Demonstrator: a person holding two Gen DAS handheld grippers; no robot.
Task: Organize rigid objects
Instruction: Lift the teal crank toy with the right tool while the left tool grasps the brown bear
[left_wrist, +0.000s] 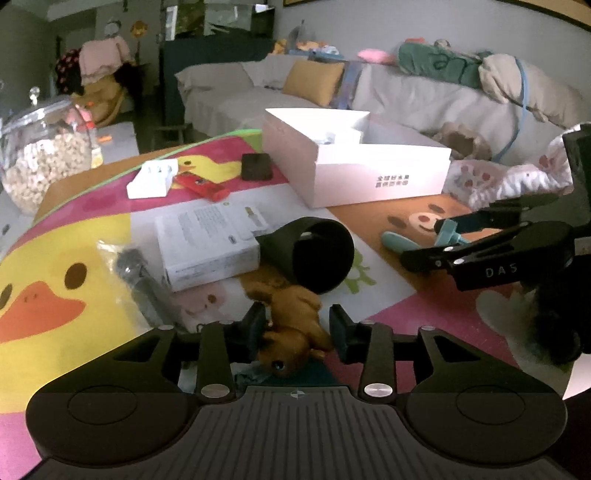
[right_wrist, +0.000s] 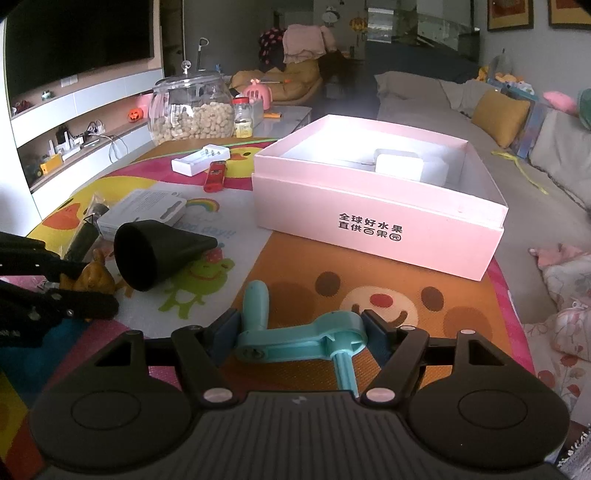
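Right wrist: teal plastic crank handle (right_wrist: 295, 341)

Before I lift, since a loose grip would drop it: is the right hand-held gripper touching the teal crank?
Touching. The right wrist view shows the right hand-held gripper with both pads pressed against the ends of the teal crank, no gap showing.

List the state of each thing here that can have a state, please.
Pink box: open, no lid on.
Jar: lid on, partly full.
Black cone: lying on its side.
Left gripper: open around brown toy.
Right gripper: shut on teal crank.
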